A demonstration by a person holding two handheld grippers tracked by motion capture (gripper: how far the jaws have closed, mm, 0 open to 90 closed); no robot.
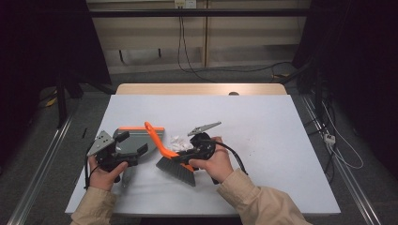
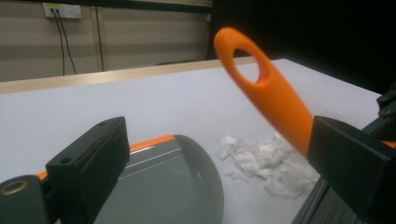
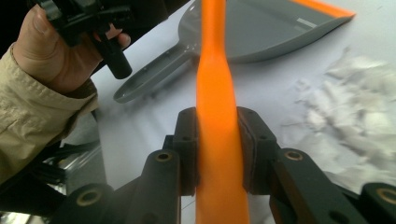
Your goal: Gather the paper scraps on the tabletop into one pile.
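A grey dustpan with an orange lip lies on the white table, its handle pointing toward the person. My left gripper hovers over the pan, open, its jaws wide apart with nothing between them. My right gripper is shut on the orange handle of a brush. The brush's grey bristles rest on the table near the front. The handle's loop end rises tilted beside the pan. A heap of white paper scraps lies just right of the pan.
The white table top stretches bare to the right and back. A wooden edge runs along its far side. Cables hang from a wall socket behind. A metal rail lies along the floor at the left.
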